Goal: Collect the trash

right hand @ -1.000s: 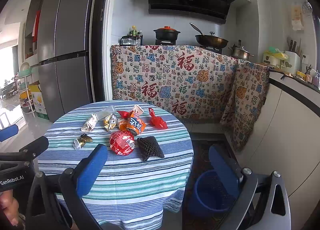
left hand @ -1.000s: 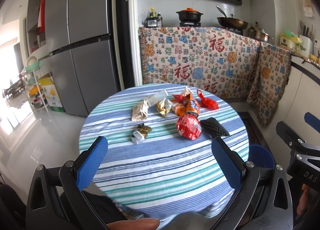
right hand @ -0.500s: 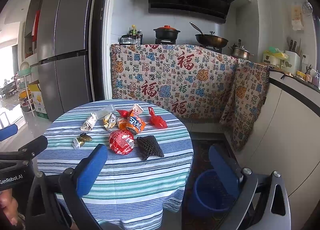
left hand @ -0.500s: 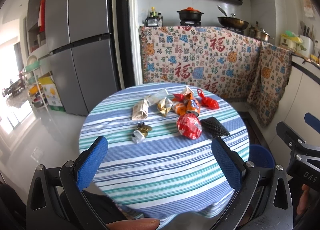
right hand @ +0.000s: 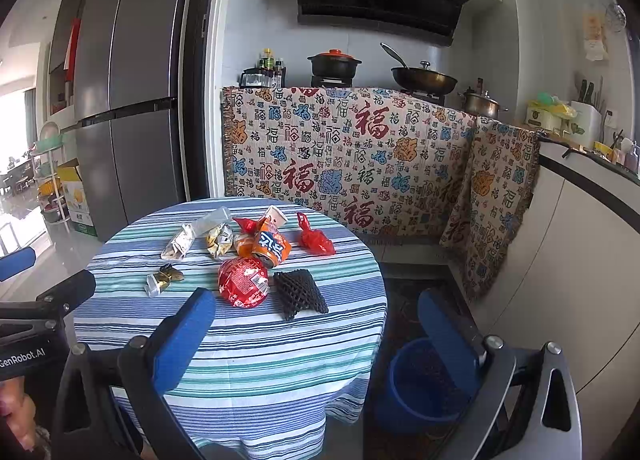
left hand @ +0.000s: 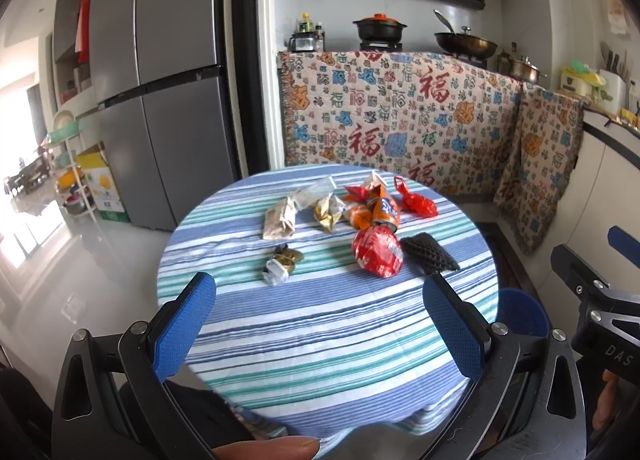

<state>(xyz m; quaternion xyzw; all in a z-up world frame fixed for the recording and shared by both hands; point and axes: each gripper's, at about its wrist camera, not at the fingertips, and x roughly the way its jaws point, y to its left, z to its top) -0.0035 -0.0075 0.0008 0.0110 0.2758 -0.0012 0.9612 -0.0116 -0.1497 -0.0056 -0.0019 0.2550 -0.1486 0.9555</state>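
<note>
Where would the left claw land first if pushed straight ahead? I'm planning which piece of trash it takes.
Likely on bare striped tablecloth first. The open left claw is aimed at the table's near half; the gold and clear wrapper and red round packet lie beyond. Depth is uncertain.

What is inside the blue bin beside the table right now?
In the right wrist view the blue bin shows only a dark mesh-looking interior, no clear trash. The right gripper's finger covers part of its opening, so that side stays unseen.

Striped cloth tablecloth [left hand: 328,324], glossy wrappers [left hand: 378,250]
</note>
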